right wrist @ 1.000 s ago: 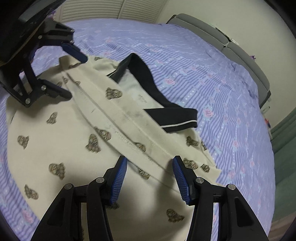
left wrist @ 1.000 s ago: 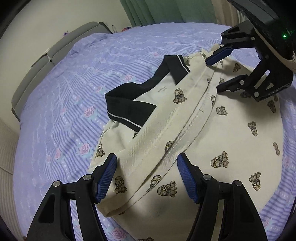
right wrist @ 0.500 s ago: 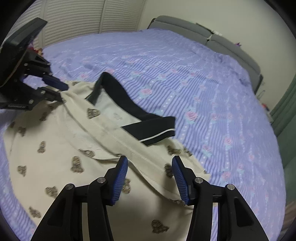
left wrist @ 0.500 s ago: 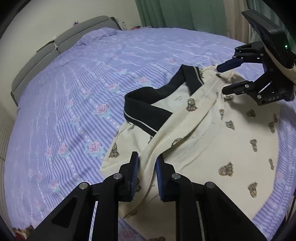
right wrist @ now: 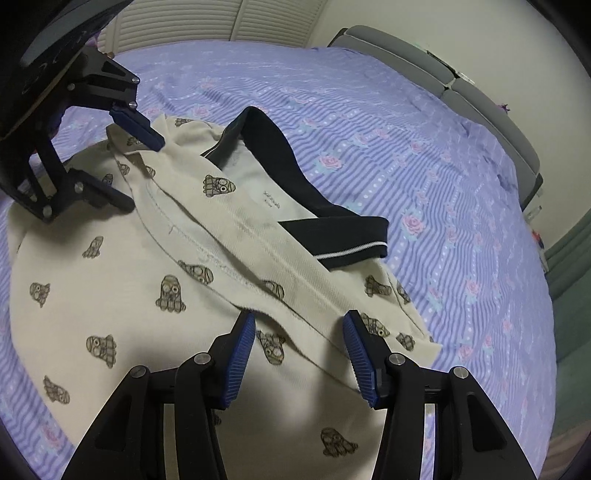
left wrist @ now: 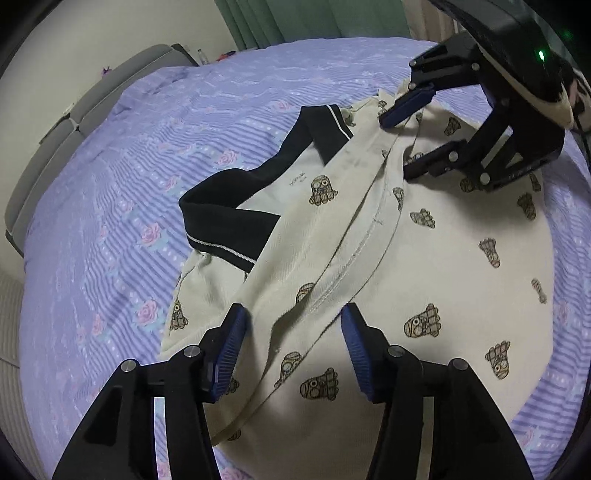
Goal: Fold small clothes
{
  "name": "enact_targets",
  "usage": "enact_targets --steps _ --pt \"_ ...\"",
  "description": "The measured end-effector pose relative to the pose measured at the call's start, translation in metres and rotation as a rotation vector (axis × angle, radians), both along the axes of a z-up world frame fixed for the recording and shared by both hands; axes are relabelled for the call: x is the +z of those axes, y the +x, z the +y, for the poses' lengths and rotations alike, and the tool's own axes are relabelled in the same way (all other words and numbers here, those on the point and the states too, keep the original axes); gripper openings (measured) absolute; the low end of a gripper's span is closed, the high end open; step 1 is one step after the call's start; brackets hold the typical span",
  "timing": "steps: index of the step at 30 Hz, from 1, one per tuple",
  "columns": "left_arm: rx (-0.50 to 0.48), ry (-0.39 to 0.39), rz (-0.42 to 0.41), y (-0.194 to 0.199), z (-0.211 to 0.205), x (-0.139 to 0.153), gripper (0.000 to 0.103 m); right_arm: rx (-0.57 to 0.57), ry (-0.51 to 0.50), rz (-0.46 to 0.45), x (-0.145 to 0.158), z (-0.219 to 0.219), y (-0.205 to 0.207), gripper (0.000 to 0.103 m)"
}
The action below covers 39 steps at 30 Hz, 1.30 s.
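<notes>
A small cream polo shirt (left wrist: pixel 443 280) with little cartoon prints and a black collar (left wrist: pixel 236 218) lies on the bed; it also shows in the right wrist view (right wrist: pixel 122 280) with the collar (right wrist: pixel 325 206). A folded band with a stitched hem runs across it below the collar. My left gripper (left wrist: pixel 291 347) is open, its jaws either side of one end of the band. My right gripper (right wrist: pixel 299 350) is open over the other end. Each gripper shows in the other's view, the right (left wrist: pixel 406 136) and the left (right wrist: pixel 136 166).
The shirt rests on a purple striped bedspread (left wrist: pixel 122 192) with pink roses, which spreads wide beyond the collar. A grey headboard (right wrist: pixel 480 99) stands at the far side. Green curtains (left wrist: pixel 295 18) and white louvred doors (right wrist: pixel 221 22) lie beyond the bed.
Half a second ago my left gripper was shut on the folded band and lifted. Now it is open and low over the shirt, and the band lies flat. The right gripper has moved closer.
</notes>
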<state>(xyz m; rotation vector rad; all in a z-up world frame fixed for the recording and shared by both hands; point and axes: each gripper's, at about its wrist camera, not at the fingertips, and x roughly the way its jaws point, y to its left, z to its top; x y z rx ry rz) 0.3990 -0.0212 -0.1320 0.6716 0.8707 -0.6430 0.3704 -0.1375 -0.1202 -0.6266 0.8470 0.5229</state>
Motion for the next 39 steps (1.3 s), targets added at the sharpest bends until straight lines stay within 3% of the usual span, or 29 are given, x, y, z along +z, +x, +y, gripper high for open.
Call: enact_targets --steps 1,2,3,5,9,16,19,22,23,24,28,30,32,35,39 --pt "0.004 -0.014 0.007 0.001 0.001 0.001 0.035 0.0 -0.005 -0.002 -0.001 0.001 0.001 0.047" --pt "0.014 -0.017 0.01 0.002 0.002 0.003 0.023 0.006 -0.001 0.005 -0.002 0.001 0.001 0.036" --pt "0.02 -0.022 0.013 0.003 0.003 0.004 0.02 0.012 0.009 0.015 -0.001 0.002 0.002 0.021" --pt "0.02 -0.037 0.014 0.004 0.006 0.009 0.013 0.0 0.012 0.009 0.001 0.002 0.0 0.009" --pt "0.066 -0.071 -0.019 0.012 0.013 0.023 0.008 -0.033 0.027 -0.032 0.015 -0.005 0.0 0.008" --pt "0.248 -0.117 -0.011 0.057 0.028 0.03 0.008 -0.141 0.069 -0.044 0.028 -0.013 0.035 0.008" --pt "0.313 -0.154 0.034 0.071 0.036 0.033 0.017 -0.184 0.079 -0.015 0.025 -0.013 0.051 0.008" --pt "0.365 -0.182 0.029 0.073 0.048 0.044 0.046 -0.221 0.121 0.033 0.026 -0.014 0.059 0.024" --pt "0.386 -0.18 0.0 0.072 0.053 0.048 0.048 -0.226 0.129 0.026 0.029 -0.015 0.058 0.038" --pt "0.404 -0.184 -0.025 0.07 0.059 0.054 0.048 -0.237 0.135 0.005 0.033 -0.016 0.055 0.044" --pt "0.457 -0.267 -0.047 0.051 0.093 0.072 0.048 -0.333 0.171 -0.088 0.059 -0.028 0.034 0.05" --pt "0.442 -0.278 -0.069 0.033 0.103 0.075 0.048 -0.401 0.193 -0.131 0.07 -0.037 0.02 0.061" --pt "0.393 -0.252 -0.082 0.013 0.108 0.072 0.048 -0.459 0.251 -0.175 0.079 -0.047 0.005 0.068" --pt "0.267 -0.179 -0.084 -0.016 0.103 0.059 0.048 -0.536 0.299 -0.226 0.082 -0.058 -0.018 0.069" --pt "0.158 -0.081 -0.047 -0.028 0.098 0.035 0.048 -0.586 0.328 -0.207 0.074 -0.057 -0.035 0.07"
